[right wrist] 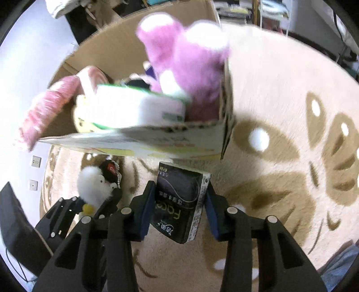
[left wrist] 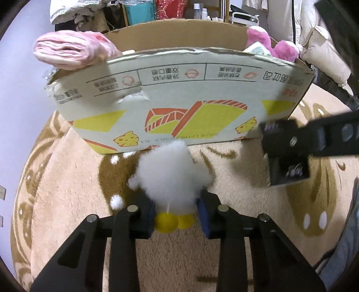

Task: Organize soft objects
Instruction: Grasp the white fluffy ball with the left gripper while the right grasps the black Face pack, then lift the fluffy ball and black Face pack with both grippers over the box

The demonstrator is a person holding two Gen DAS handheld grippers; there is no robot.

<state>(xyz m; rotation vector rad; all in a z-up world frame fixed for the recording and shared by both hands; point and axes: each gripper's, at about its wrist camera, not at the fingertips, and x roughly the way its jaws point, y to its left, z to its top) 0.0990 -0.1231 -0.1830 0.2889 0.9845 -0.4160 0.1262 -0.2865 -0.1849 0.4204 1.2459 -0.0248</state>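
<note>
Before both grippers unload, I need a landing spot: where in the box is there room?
The cardboard box is bare in its far middle, between the pink folded cloth and the purple plush. The near right corner is crowded by the plush and the white pack.

A fluffy cream rug [left wrist: 67, 179] with brown shapes and white dots is lying on the floor. Bottles [left wrist: 203, 12] are standing on a shelf at the back. A puffy white coat [left wrist: 323, 58] is hanging nearby. Two wall sockets [right wrist: 36, 161] are showing.
</note>
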